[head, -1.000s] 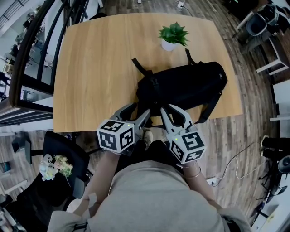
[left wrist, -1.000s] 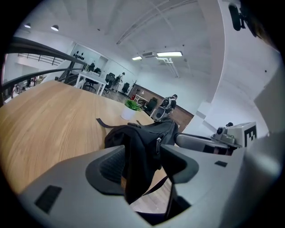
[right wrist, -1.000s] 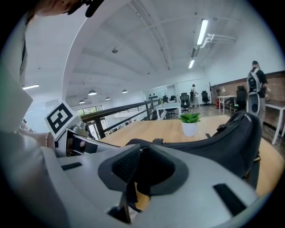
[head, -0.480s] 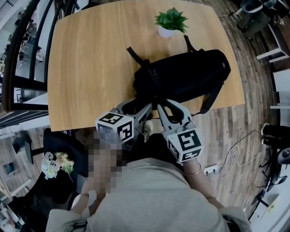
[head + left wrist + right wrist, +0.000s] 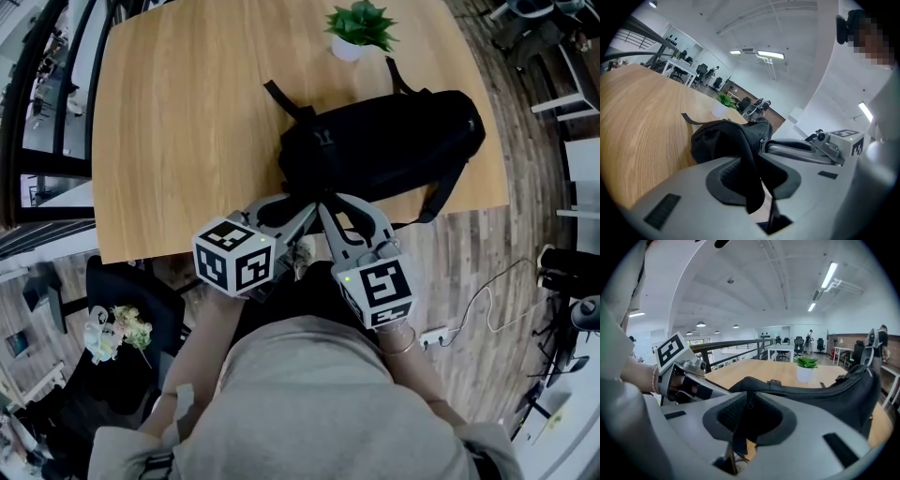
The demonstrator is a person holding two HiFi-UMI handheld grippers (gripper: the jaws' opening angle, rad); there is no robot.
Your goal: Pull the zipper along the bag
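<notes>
A black bag (image 5: 394, 141) lies across the wooden table (image 5: 187, 122), its left end near the front edge. My left gripper (image 5: 302, 204) is at that end. Its jaws have just been closing, and a fold of the bag's black fabric (image 5: 747, 164) is now pinched between the pads. Close on its right is my right gripper (image 5: 326, 201). Its jaws have just closed a little further onto the zipper pull strap (image 5: 740, 434), which hangs from the metal slider (image 5: 749, 401) on the bag's top seam. The bag (image 5: 843, 399) stretches away to the right.
A small potted plant (image 5: 361, 28) in a white pot stands at the table's far edge, behind the bag. Loose black straps (image 5: 286, 101) trail off the bag onto the wood. Railings and office chairs surround the table.
The left gripper's jaws have closed from wide apart onto the bag's end fabric. Both grippers have edged in toward the bag. The right gripper stays on the zipper strap.
</notes>
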